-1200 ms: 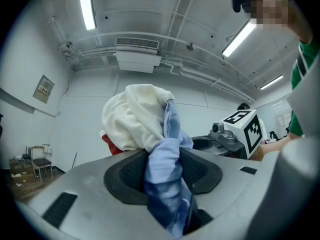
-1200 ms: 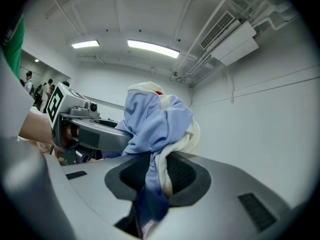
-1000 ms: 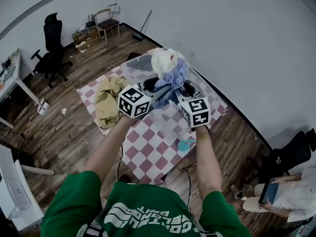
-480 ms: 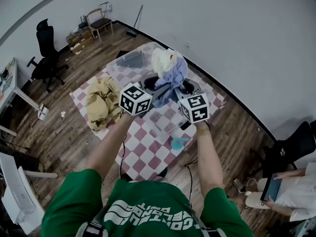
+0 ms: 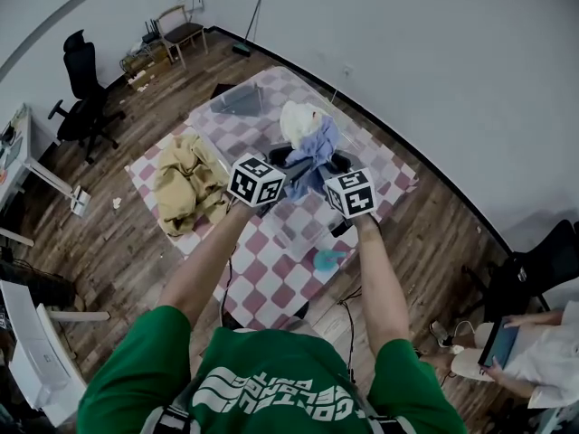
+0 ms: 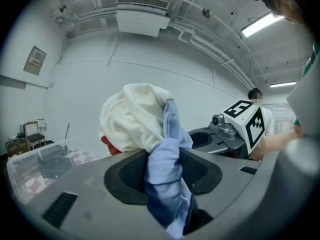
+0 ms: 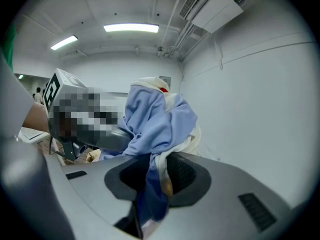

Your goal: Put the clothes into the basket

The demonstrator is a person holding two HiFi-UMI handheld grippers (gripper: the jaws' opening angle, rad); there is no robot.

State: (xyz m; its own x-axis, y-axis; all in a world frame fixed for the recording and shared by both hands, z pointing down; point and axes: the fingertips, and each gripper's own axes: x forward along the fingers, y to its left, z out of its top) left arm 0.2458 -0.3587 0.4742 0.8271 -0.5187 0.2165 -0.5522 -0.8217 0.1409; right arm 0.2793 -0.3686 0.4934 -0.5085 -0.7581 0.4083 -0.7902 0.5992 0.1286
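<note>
Compared with the frame a second earlier, both grippers and the bundle they carry sit lower and farther out over the table (image 5: 271, 251), and the basket (image 5: 237, 103) now shows whole beyond them.

The left gripper (image 5: 286, 166) is clamped on the light blue garment (image 5: 318, 143). The left gripper view shows a twisted fold of it pinched between the ribbed pads (image 6: 129, 171), with the loose end hanging below the jaws. The right gripper (image 5: 327, 168) grips the same bundle. In the right gripper view the blue cloth and an edge of the cream garment (image 5: 297, 120) are both pressed between its jaws. The cream garment bulges above the blue one, and a small red patch (image 6: 111, 146) shows at its lower left.

The two grippers are side by side, marker cubes uppermost, holding the bundle in the air above the middle of the checked tablecloth, apart from its surface. The basket, a clear-walled bin, stands at the table's far end, beyond the bundle and to its left. A tan garment (image 5: 185, 183) lies crumpled on the cloth at the left edge, outside the basket. A small teal object (image 5: 327, 260) lies on the near part of the table.
</note>
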